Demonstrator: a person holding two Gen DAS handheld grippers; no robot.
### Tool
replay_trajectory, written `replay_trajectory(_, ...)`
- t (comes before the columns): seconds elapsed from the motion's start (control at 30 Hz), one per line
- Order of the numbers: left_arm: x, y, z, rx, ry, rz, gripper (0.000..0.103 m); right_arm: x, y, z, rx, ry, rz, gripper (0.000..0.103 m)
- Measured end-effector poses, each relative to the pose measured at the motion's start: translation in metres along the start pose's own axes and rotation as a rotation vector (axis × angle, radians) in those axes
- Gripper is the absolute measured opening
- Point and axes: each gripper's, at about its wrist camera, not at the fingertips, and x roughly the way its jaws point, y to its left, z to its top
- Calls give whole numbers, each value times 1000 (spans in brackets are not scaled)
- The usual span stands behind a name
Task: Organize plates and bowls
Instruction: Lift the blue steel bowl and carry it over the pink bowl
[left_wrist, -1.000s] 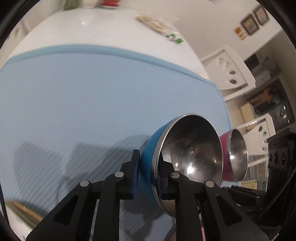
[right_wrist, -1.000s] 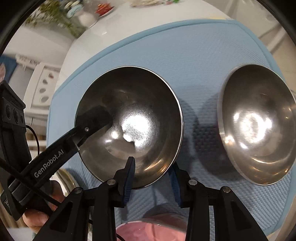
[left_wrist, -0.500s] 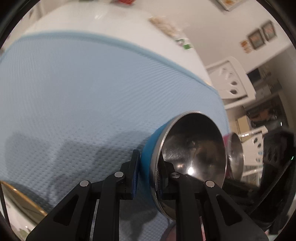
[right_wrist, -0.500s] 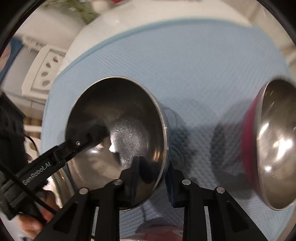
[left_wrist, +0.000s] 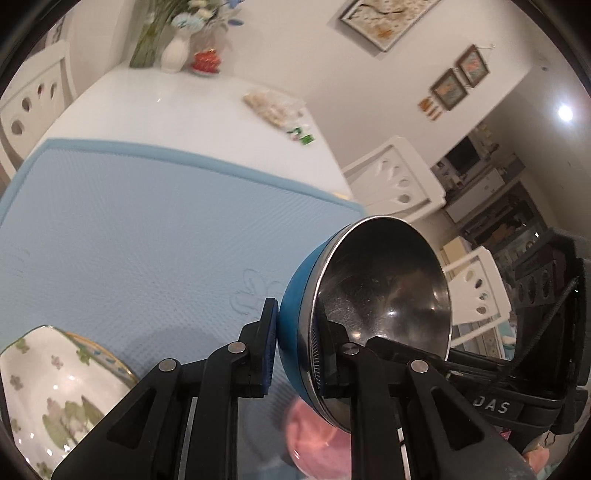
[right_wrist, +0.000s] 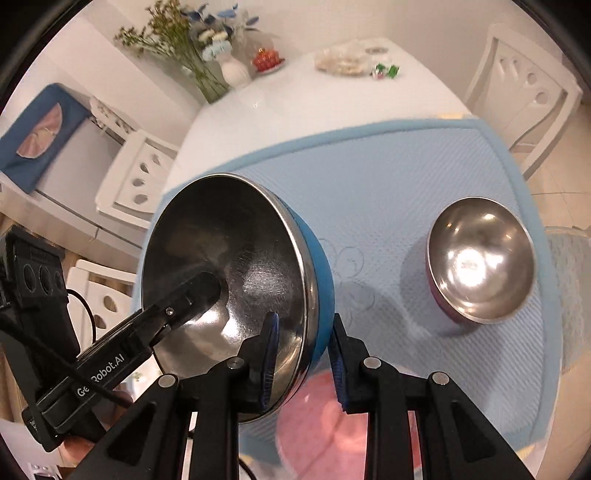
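Blue bowl (right_wrist: 317, 266) rim clamped between left fingers (left_wrist: 267, 347) and right fingers (right_wrist: 269, 354), tilted.

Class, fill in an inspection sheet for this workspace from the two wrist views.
Surface: light blue mat on a white table.
Job's things: blue bowl held tilted; pink bowl upright on the mat; floral plate at the mat's near edge.
Clutter: flower vase, snack bag.
Grippers: left gripper and right gripper both clamp the blue bowl's rim.
Cables: black cable on the right gripper.
Surroundings: white chairs, framed pictures.
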Motion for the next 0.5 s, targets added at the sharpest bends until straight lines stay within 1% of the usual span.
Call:
replay_trajectory(0.1,-14,-18,-9,68,-6,2,14,-15,4,-14,29,-7,-20,27)
replay_trajectory(0.23,-18,-33,-23,142,8,-10,14,-22,3,-34,95,-1,-53,27)
replay_trajectory(0.33,-11,-39,-35,170,48,-50,14,-27,-6,-51,152,1,-74,27)
replay_trajectory(0.5,4,-48,-69,224,134,-123,15,-36,-26,-87,240,-5,-149,27)
